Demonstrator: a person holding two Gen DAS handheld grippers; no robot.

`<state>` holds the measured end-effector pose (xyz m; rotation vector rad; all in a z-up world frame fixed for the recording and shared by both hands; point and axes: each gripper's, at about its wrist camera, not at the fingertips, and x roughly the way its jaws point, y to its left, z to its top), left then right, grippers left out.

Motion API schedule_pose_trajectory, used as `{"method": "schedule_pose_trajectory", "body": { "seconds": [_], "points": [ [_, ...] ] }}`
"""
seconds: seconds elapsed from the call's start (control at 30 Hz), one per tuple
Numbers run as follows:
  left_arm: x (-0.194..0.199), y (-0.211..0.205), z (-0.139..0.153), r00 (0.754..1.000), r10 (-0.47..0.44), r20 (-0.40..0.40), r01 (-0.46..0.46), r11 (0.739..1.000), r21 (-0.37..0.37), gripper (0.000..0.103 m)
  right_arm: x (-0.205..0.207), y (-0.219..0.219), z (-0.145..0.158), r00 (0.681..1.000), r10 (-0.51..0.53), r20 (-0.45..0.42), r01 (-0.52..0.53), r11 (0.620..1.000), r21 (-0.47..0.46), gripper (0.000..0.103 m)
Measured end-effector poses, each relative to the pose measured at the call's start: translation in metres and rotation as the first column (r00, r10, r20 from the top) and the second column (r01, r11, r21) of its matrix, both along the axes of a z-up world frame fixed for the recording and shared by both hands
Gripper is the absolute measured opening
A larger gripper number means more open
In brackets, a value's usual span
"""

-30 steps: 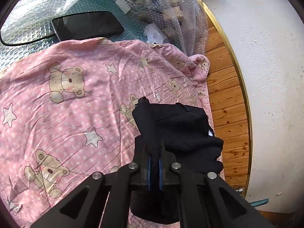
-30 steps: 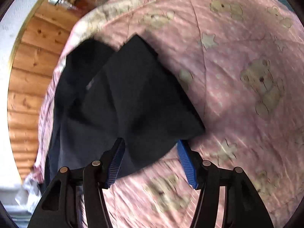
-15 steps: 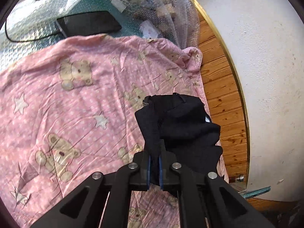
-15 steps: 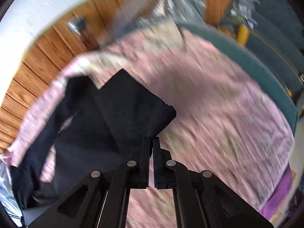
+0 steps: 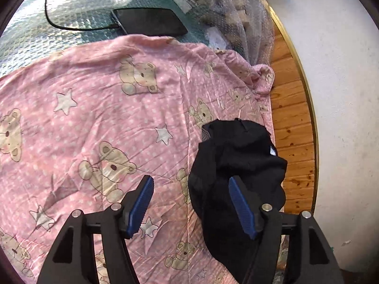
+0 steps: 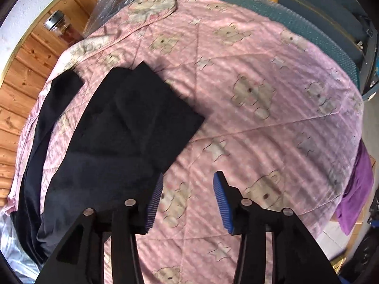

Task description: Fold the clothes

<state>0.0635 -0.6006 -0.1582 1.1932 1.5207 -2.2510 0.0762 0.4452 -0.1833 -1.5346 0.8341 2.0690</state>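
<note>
Lying beyond the pink blanket point(image 5: 99, 108), a phone point(image 5: 151, 24) on bubble wrap point(image 5: 71, 16).

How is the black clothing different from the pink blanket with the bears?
The black garment is plain and dark; the pink blanket has bears and stars printed on it. The garment is small and partly folded over itself; the blanket is far bigger and spread out nearly flat. The garment lies on top, near one edge; the blanket is underneath. Both are soft cloth, and neither gripper holds them.
</note>
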Motion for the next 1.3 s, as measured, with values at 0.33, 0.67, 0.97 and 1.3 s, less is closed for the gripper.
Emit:
{"method": "schedule_pose_trajectory", "body": {
  "seconds": [0.33, 0.67, 0.97, 1.3],
  "points": [
    [-0.039, 0.023, -0.026, 1.000, 0.000, -0.015, 0.000, 1.000, 0.014, 0.052, -0.037, 0.007, -0.028, 0.998, -0.029, -0.058, 0.027, 0.999, -0.029, 0.004],
    [-0.087, 0.030, 0.114, 0.949, -0.155, -0.274, 0.119, 0.982, -0.144, 0.009, -0.065, -0.010, 0.139, 0.897, 0.118, -0.426, -0.090, 0.992, 0.086, 0.001],
    [-0.093, 0.036, 0.095, 0.969, -0.201, -0.147, 0.174, 0.969, -0.174, 0.009, -0.150, -0.025, 0.105, 0.951, 0.224, -0.213, -0.206, 0.973, 0.105, 0.021],
    [-0.078, 0.029, 0.008, 0.980, -0.167, 0.107, 0.181, 0.974, -0.136, 0.009, -0.065, 0.012, 0.000, 0.987, -0.047, -0.153, 0.029, 0.992, -0.122, 0.046]
  ]
}}
